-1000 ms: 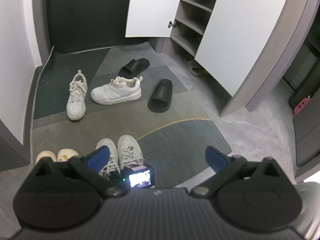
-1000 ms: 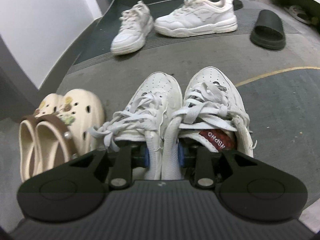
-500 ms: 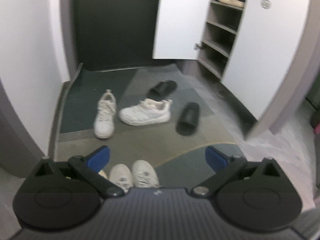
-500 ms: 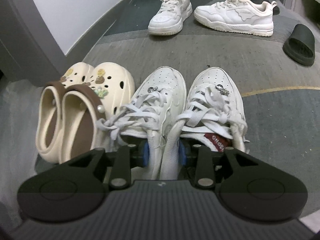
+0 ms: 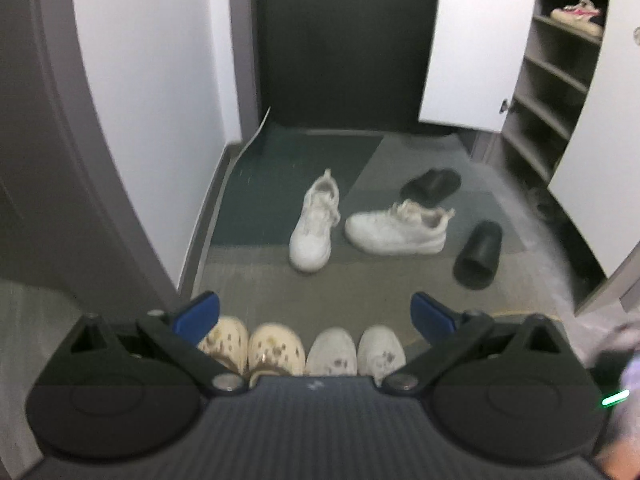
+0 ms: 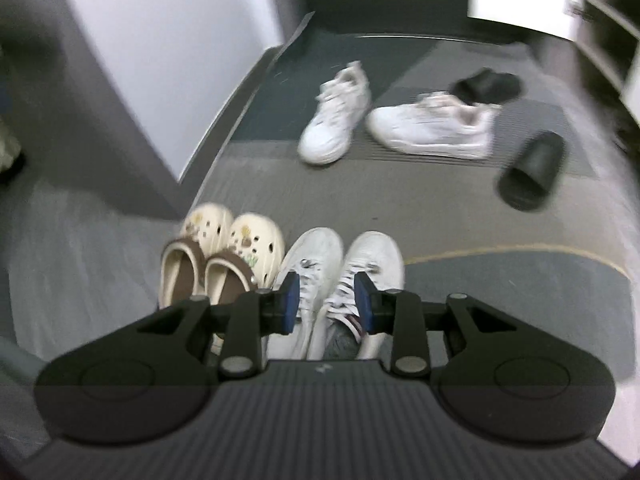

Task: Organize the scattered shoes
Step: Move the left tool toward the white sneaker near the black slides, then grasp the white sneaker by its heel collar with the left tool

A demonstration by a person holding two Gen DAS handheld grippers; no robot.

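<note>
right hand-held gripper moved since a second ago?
Yes. The right hand-held gripper has risen off the white sneaker pair: its pads were on the heels, and now the pair looks smaller, with more floor around it.

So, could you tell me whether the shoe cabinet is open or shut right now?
Open. The shoe cabinet has both white doors swung outward, exposing its shelves, with a pink-trimmed shoe on an upper shelf.

- Right gripper: jaws, earlier clamped on the heels of the white sneaker pair, have just been opening; now lifted clear above them.
- Left gripper: swung leftward.
</note>
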